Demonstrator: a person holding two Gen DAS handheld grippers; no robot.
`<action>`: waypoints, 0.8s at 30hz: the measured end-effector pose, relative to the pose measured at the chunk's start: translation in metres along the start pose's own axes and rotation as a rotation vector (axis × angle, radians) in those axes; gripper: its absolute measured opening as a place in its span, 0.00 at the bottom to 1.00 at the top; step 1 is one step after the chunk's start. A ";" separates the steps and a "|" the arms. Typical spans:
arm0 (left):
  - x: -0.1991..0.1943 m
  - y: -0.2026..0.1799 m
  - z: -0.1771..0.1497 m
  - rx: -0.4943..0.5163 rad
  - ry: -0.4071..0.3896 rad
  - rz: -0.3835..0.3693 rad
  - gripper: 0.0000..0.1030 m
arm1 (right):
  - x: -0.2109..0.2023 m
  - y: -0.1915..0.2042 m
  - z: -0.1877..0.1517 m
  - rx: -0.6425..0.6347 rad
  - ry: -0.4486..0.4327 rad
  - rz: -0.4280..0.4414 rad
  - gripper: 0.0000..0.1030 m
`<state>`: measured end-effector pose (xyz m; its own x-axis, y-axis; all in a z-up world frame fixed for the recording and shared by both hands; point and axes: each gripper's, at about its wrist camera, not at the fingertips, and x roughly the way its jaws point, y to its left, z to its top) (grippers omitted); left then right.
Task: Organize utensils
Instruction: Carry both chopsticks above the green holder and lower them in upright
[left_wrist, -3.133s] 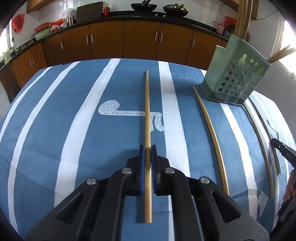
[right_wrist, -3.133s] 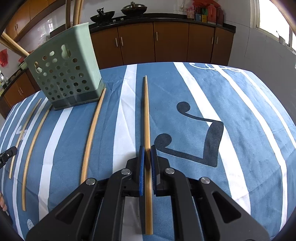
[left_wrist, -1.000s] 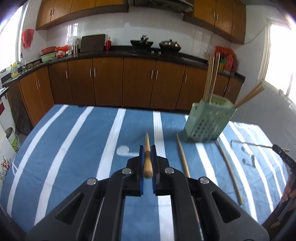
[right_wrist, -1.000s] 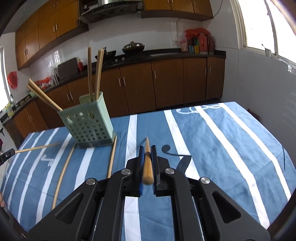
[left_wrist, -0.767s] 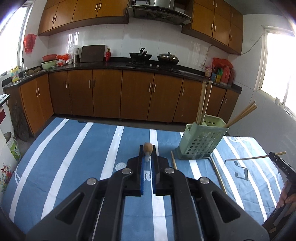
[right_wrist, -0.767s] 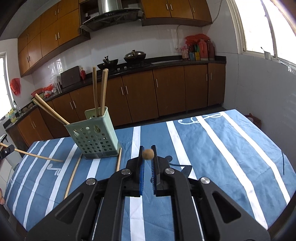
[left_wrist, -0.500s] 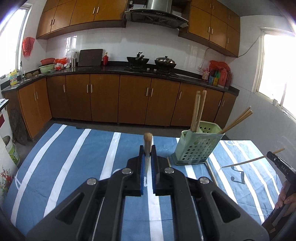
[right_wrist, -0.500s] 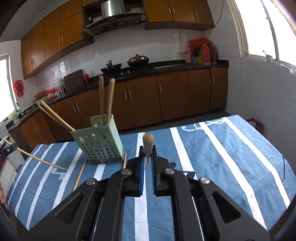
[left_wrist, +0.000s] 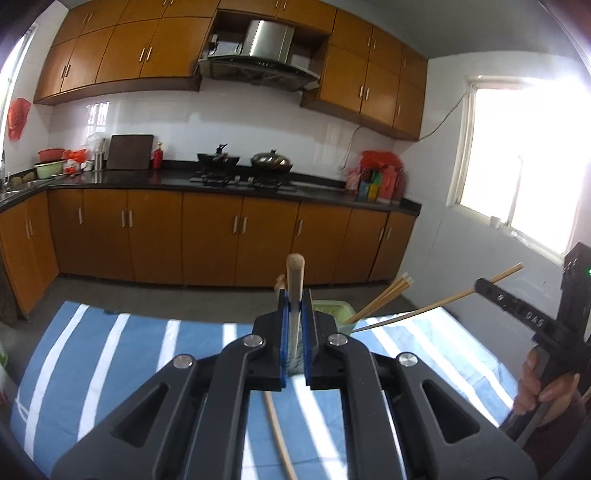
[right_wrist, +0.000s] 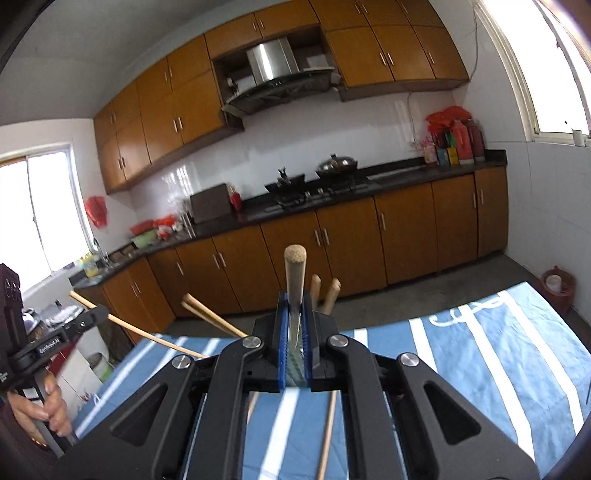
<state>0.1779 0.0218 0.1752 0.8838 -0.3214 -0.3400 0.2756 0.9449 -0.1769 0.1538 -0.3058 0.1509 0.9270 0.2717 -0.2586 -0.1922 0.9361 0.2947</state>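
My left gripper (left_wrist: 294, 310) is shut on a wooden chopstick (left_wrist: 295, 280), held in the air with its tip pointing forward and up. My right gripper (right_wrist: 294, 310) is shut on another wooden chopstick (right_wrist: 295, 273), raised the same way. The green perforated utensil holder (left_wrist: 332, 308) stands on the table just behind the left gripper's fingers, mostly hidden, with several chopsticks (left_wrist: 384, 295) leaning out. In the right wrist view the holder is hidden behind the gripper; only chopstick tops (right_wrist: 325, 291) show. The right gripper shows in the left wrist view (left_wrist: 491, 288), the left gripper in the right wrist view (right_wrist: 92, 317).
The table has a blue and white striped cloth (left_wrist: 110, 354). Loose chopsticks lie on it under the grippers (left_wrist: 277, 435) (right_wrist: 327, 435). Kitchen counter and wooden cabinets (left_wrist: 207, 236) stand beyond the table's far edge. A window is at the right (left_wrist: 524, 155).
Both grippers have lifted their chopsticks off the cloth and tilted upward, so the views now look at the cabinets. The holder has dropped behind the fingers.
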 end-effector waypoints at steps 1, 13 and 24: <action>0.000 -0.004 0.006 -0.005 -0.014 -0.004 0.07 | 0.001 0.002 0.003 -0.003 -0.006 0.000 0.07; 0.036 -0.021 0.057 -0.076 -0.150 0.043 0.07 | 0.050 0.015 0.025 -0.033 0.009 -0.038 0.07; 0.104 -0.019 0.046 -0.077 -0.111 0.091 0.07 | 0.094 0.005 0.014 -0.010 0.145 -0.030 0.07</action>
<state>0.2817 -0.0271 0.1858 0.9412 -0.2222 -0.2546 0.1668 0.9606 -0.2221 0.2444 -0.2783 0.1411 0.8765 0.2718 -0.3972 -0.1687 0.9464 0.2753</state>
